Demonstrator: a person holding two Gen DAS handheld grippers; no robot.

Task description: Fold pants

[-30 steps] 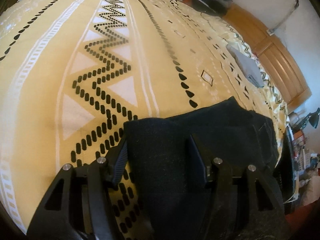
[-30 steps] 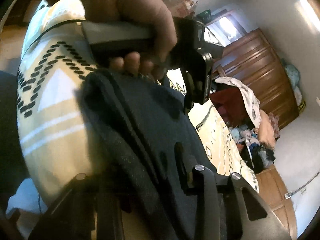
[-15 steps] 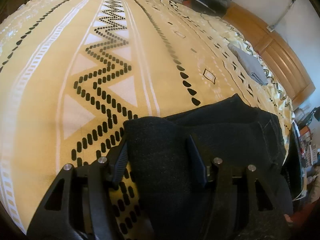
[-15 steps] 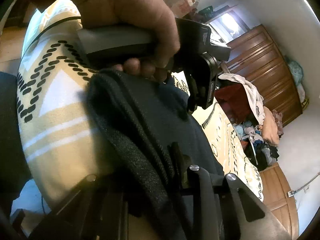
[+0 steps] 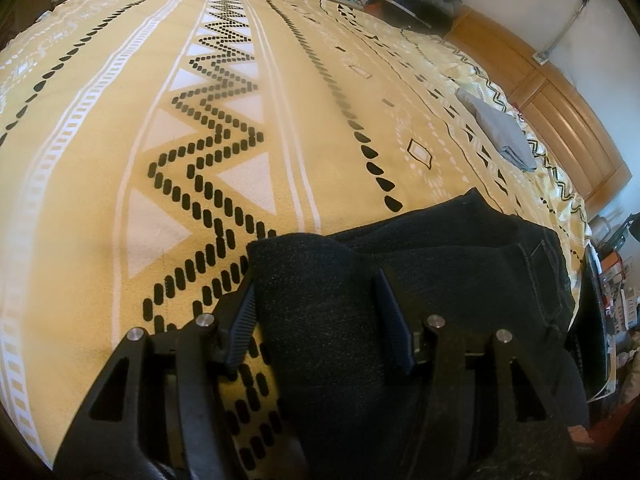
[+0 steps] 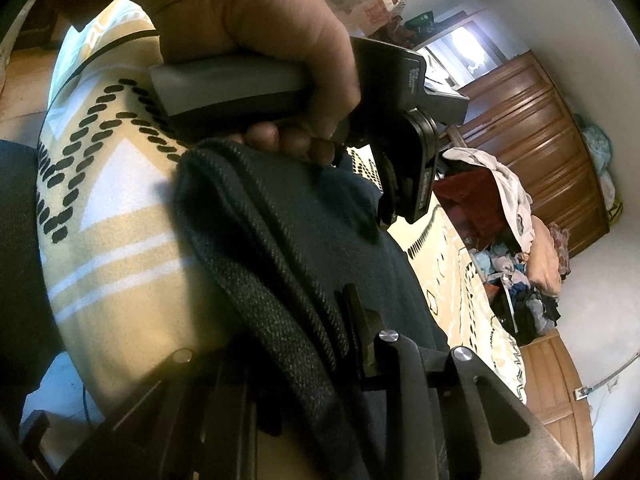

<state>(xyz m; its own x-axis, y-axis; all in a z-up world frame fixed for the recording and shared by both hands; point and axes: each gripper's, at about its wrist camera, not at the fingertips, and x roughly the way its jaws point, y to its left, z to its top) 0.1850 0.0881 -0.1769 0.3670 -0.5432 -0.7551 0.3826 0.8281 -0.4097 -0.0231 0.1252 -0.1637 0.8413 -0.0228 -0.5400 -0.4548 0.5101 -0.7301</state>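
The pants (image 5: pixel 420 264) were very dark, near black, with a fine speckled weave and a dark stitched seam. Under them the bedspread (image 5: pixel 100 168) was mustard yellow, patterned with white stripes, white triangles, zigzags of black oval dots and rows of black teardrops. Well beyond the pants on the bedspread lay a folded cloth (image 5: pixel 500 128) of plain grey-blue. Both grippers (image 5: pixel 316 320) were black. Past the bedspread, the wardrobe (image 6: pixel 540 152) was reddish brown wood.

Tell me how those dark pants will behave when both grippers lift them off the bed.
The pants will likely flop: they bulge and bend between the left gripper fingers. They look like thick twill where the right gripper bunches them, so probably fairly heavy. The coarse weave should resist slipping.
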